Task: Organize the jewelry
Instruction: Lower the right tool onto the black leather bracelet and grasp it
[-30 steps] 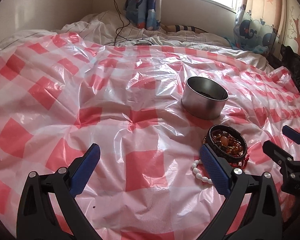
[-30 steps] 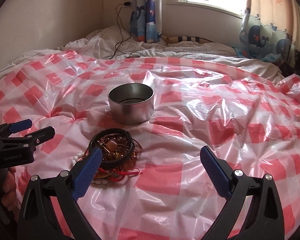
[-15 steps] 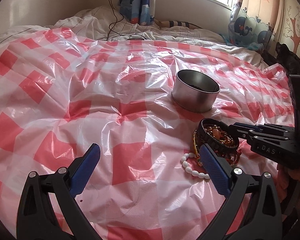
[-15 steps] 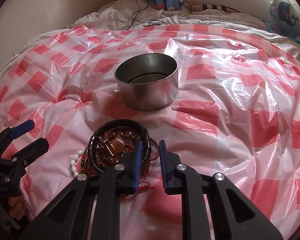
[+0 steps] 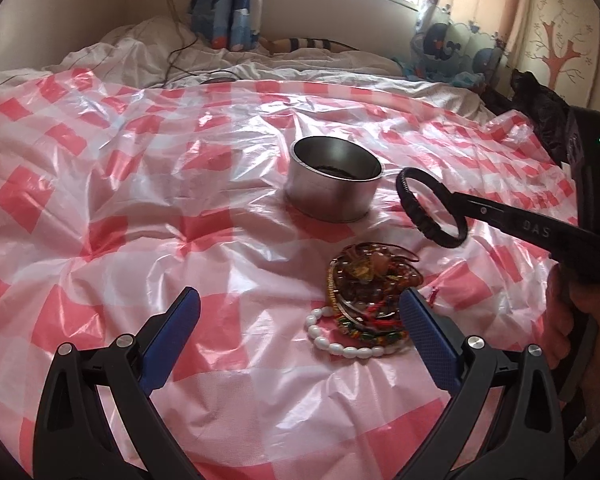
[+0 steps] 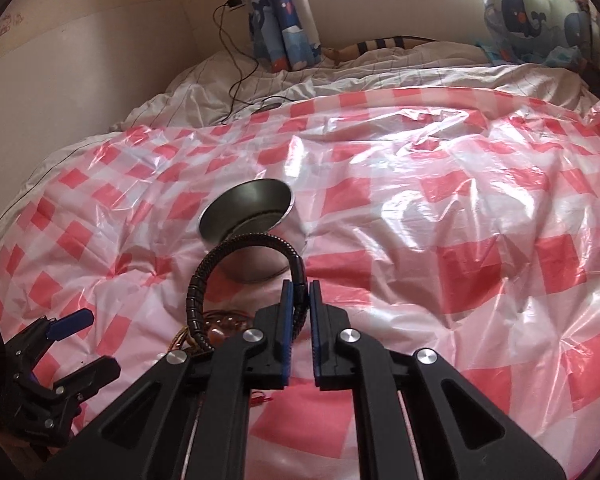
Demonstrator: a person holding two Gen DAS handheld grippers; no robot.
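A black braided bracelet [image 5: 416,210] hangs in the air just right of the round metal tin [image 5: 328,196]. My right gripper [image 6: 300,286] is closing on it, its pads pressed to the bracelet's [image 6: 256,238] right side, lifted above the pile. In the left wrist view the right gripper [image 5: 456,196] reaches in from the right. The jewelry pile [image 5: 364,276] of amber and red beads, with a white bead bracelet [image 5: 340,346], lies on the sheet. My left gripper [image 5: 300,300] stands open, empty, its right finger beside the pile.
A red-and-white checked plastic sheet [image 5: 140,240] covers the bed. Behind it lie white bedding [image 6: 340,76] and a black cable [image 6: 236,80]. Whale-print curtains [image 6: 284,20] hang at the window. A dark bag [image 5: 540,112] sits at the far right edge.
My right gripper shut on the black bracelet in the pile and lifted it up beside the tin. The left gripper shifted a little and stayed open.
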